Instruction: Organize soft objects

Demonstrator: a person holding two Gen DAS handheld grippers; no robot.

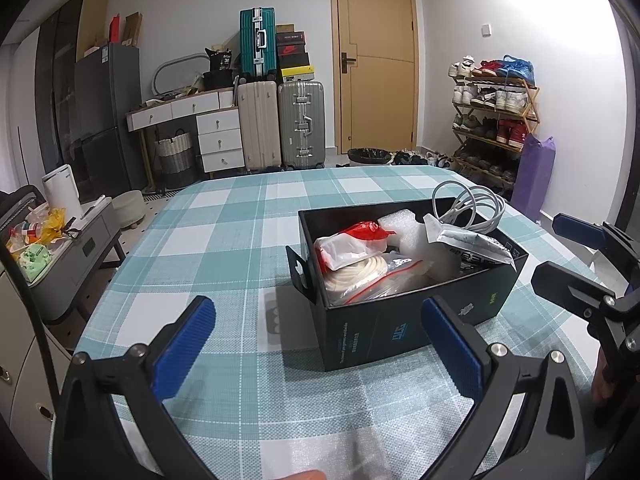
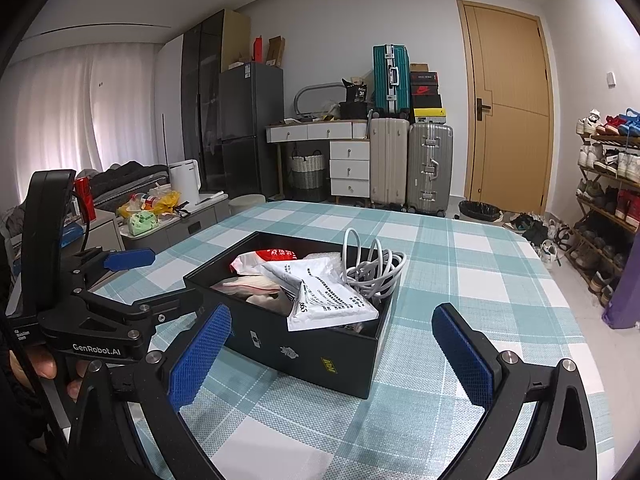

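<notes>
Both tongs hover low over the checked tablecloth (image 1: 224, 248), spread wide and gripping nothing. From its own camera the left gripper (image 1: 318, 346) points at the box's (image 1: 384, 328) near corner, its right pad overlapping the box wall in the view; whether it touches cannot be told. A fingertip shows at the bottom edge of that frame, cut off.

From the right wrist camera, the right gripper (image 2: 332, 354) faces the box (image 2: 304, 350) head-on, a little short of its front wall. The left gripper (image 2: 160, 280) appears at the left edge, one finger reaching toward the box's left side, with a hand (image 2: 44, 372) partly visible behind its handle.

Inside the box lie soft items: a white cable (image 2: 374, 270) coiled at the far right corner and rising above the rim, a white printed pouch (image 2: 326, 300) draped toward the front, a red-and-white packet (image 1: 352, 244), white foam (image 1: 404, 232) and a zip bag (image 1: 372, 280) with a pale coil inside. Things lower in the box are hidden beneath these. Print on the box is too small to read.
</notes>
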